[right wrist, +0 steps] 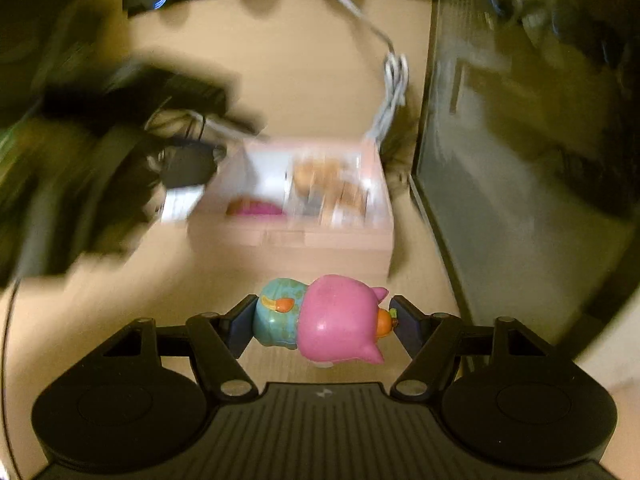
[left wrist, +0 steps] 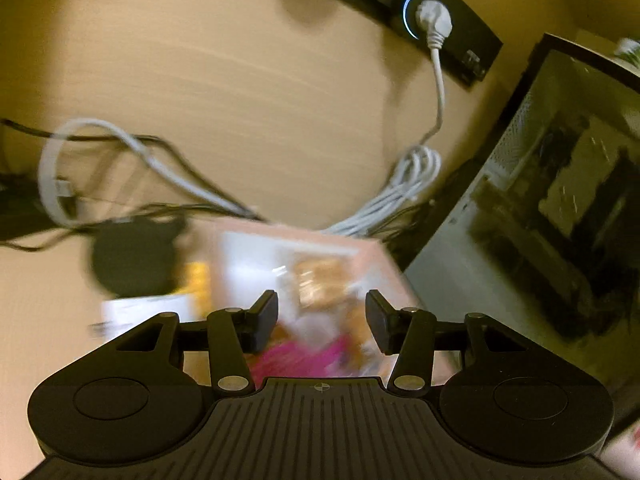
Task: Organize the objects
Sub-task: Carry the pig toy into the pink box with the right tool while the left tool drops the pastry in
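Table [right wrist: 304,80] carries a pink box [right wrist: 320,236] at its middle, white cable [right wrist: 394,80] beyond; right claw [right wrist: 324,326] pinches a pig toy [right wrist: 336,324] just before the box, left claw [left wrist: 322,320] spread above it.

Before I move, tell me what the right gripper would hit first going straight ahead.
Probably the pale pink open box. The right gripper, shut on the pink and teal pig-like plastic toy, points at the box's near wall across bare tan tabletop. Motion blur leaves depth uncertain.
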`<state>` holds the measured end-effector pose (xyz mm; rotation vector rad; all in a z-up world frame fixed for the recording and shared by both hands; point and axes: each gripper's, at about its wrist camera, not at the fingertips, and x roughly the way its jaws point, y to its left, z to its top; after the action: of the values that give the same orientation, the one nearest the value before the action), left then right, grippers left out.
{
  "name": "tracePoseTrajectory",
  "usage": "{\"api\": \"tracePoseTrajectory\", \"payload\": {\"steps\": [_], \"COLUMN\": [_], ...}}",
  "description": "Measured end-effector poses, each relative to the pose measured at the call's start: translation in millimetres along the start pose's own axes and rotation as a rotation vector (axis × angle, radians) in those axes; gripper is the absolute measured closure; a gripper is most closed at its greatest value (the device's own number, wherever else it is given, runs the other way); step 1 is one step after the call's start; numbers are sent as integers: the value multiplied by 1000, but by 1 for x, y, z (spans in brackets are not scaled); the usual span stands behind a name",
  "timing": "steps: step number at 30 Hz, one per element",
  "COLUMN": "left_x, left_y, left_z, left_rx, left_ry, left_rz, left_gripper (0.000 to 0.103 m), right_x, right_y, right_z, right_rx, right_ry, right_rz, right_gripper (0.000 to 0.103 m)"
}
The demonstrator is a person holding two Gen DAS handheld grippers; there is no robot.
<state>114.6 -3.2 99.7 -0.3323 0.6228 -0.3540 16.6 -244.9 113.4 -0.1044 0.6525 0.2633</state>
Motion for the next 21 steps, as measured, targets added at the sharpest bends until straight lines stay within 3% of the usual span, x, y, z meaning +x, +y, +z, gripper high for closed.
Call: {"api": "tracePoseTrajectory", "payload": {"steps": [3,8,11,14,17,21], "left_x": [-29,-56,-61,-61,-47,5], "left_y": [27,70,89,93,90,75], "left_z": [-27,-59,-57,-39,-8,33], "left_rx": [24,-32,-58,29,113,399], "left_ry": [18,53,83,36,3,49], "left_rz": [75,173,205,228,197,168], "left_gripper": [51,51,51,51,51,49], "right_x": [14,67,111,122,116,98], "right_y": [0,6,17,26,30,34], "right_z": [36,101,124,117,99,73], "right_rx": [-17,-24,-27,-24,22,13], "right_ry": [-66,-136,-77,-48,-4,14], "right_rz": [15,55,27,28,83,70], "right_gripper": [32,32,23,19,18,18]}}
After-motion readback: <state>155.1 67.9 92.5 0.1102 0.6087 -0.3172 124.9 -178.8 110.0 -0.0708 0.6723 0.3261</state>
